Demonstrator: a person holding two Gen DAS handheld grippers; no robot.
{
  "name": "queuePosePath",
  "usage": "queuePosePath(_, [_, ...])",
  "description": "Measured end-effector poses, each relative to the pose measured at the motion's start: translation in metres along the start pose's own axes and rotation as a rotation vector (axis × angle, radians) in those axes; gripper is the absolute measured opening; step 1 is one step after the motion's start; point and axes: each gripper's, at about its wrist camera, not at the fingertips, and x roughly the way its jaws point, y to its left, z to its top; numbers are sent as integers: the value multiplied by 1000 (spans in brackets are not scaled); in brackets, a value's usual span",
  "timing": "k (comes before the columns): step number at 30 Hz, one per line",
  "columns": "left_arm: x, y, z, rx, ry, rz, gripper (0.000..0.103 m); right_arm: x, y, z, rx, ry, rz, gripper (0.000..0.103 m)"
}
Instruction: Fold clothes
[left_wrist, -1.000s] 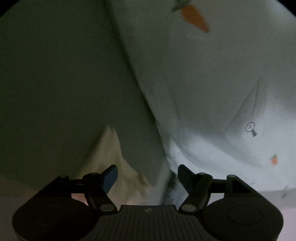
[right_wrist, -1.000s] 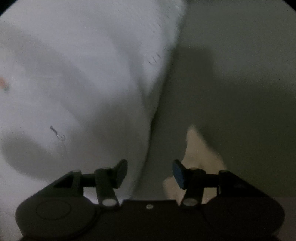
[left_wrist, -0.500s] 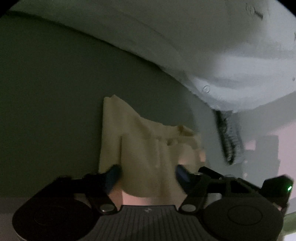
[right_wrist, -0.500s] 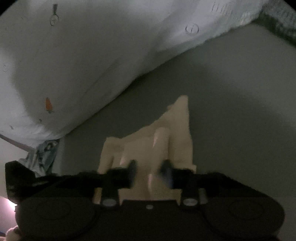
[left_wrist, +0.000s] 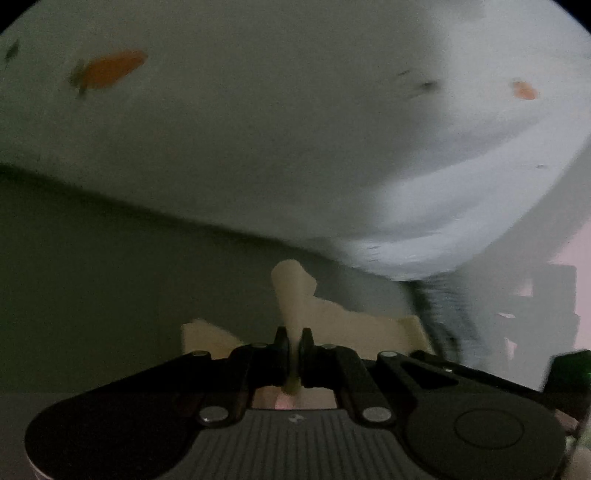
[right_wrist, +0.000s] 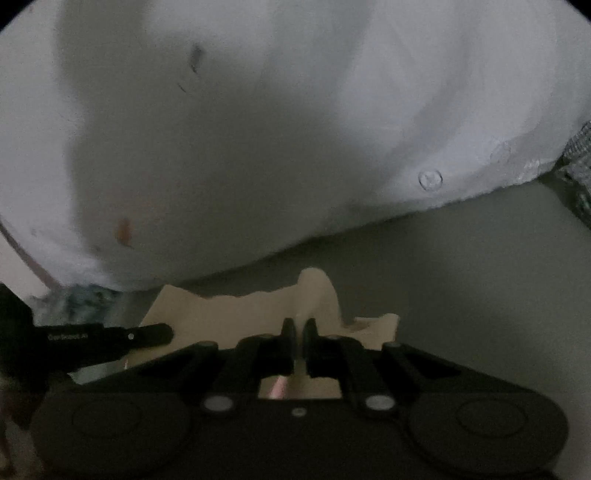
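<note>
The left tool (left_wrist: 294, 341) has just pressed together on a thin ridge of the cream cloth (left_wrist: 351, 325), and the right tool (right_wrist: 300, 332) has done the same on its own pinch of that cloth (right_wrist: 229, 314); each bite takes in very little fabric. That is where I would expect trouble: with so small a fold caught between the pads, a quick lift or an uneven pull from one hand could slip the cloth free on one side, or drag it crooked so the fold lands skewed. In the right wrist view the left tool's tip (right_wrist: 110, 336) shows just to the left, so the two are close and could knock together.

The cream cloth lies low on the dull green surface (left_wrist: 110, 288), near the tools, small, pale and rumpled, its far edge ragged and peaked where it is gripped. Just beyond it looms a large white bedding heap with orange carrot prints (left_wrist: 295, 129).
</note>
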Motion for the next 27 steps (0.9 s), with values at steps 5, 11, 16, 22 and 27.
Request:
queuePosePath(5, [50,-3,-22,154,106,157,12,43,-4,-21,-76,115,-107,11])
queuePosePath(11, [31,-7,-19,194,54,223,41,18,4,-14,-191,59,-208,76])
queuePosePath(16, [22,9,-14,122,78,177,73,25,-15,-7,-109,108,-158,89])
queuePosePath(22, [33,13,-16,154,139,144,74,38,-28,-9,-75,124,-125,88])
queuePosePath(27, [42,6,-21,211,97,130,62,46,-27,-13,-101,113,-79,67])
